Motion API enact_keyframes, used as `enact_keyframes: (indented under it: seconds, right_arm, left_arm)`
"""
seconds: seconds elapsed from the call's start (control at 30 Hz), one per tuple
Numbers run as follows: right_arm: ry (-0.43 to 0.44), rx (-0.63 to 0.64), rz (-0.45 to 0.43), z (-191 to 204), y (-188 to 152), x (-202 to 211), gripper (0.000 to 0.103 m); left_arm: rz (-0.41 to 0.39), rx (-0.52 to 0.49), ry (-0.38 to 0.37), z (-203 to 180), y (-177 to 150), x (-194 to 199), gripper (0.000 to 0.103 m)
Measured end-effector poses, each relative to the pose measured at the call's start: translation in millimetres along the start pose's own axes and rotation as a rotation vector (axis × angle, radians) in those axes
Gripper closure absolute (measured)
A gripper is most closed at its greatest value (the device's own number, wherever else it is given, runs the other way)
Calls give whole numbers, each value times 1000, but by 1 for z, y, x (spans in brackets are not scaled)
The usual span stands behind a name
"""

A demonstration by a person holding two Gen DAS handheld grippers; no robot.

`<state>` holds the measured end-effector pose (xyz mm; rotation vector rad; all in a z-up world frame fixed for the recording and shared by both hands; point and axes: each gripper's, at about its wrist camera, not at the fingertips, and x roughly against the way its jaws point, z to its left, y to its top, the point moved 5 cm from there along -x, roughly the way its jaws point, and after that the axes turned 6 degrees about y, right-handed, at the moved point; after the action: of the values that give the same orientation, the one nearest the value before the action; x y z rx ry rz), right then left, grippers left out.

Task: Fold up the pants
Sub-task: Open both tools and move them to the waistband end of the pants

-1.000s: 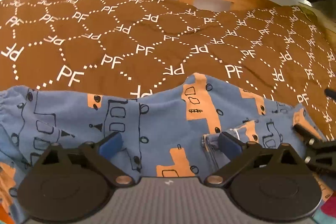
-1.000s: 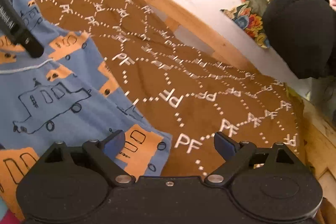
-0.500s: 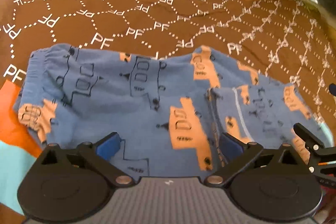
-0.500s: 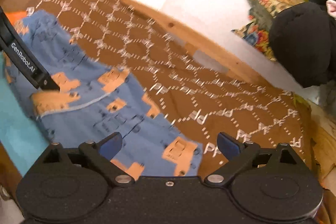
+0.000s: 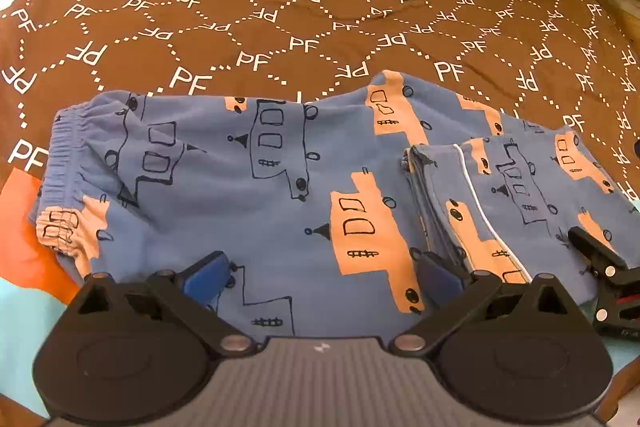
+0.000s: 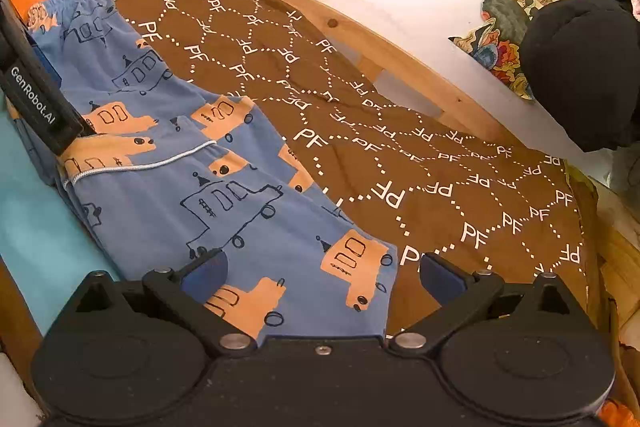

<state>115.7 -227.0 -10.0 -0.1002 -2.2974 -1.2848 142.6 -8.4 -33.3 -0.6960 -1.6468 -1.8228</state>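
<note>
Lying across the middle of the left-wrist frame on the brown bedspread, the pants have their leg ends folded back at right, with further folding likely left; left gripper and right gripper both gape apart, holding nothing.

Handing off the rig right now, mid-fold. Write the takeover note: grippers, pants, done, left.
Left gripper: open, empty, over the pants' near edge.
Right gripper: open, empty, over the folded end.
Pants: flat on the brown blanket, waistband at the left.
Done: leg ends folded back over the right part, cuffs stopping about mid-length.
Left: probably one more fold toward the waistband, then smoothing.
</note>
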Motion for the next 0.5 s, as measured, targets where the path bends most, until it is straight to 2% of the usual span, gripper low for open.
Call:
enact_keyframes:
  seconds: [0.1, 0.2, 0.27, 0.37, 0.4, 0.47, 0.5]
  right_arm:
    - [-12, -17, -35, -3, 2, 6, 1]
    - [-25, -44, -87, -6, 7, 14, 1]
    - [-28, -54, -120, -7, 11, 19, 1]
    - [-26, -56, -148, -6, 15, 23, 1]
    - [-26, -57, -153, -5, 15, 24, 1]
    - [-20, -56, -161, -3, 17, 26, 1]
    - [-18, -53, -163, -1, 17, 26, 1]
  left_arm:
    - [-6, 39, -18, 6, 2, 11, 0]
    - [-93, 85, -8, 19, 0, 37, 0]
    - [-175, 101, 53, 30, -2, 56, 1]
    - [-268, 112, 198, 50, -3, 78, 11]
    - [-285, 127, 258, 58, -3, 83, 13]
    - [-289, 172, 320, 75, -4, 86, 17]
    - [-271, 192, 329, 83, -3, 83, 25]
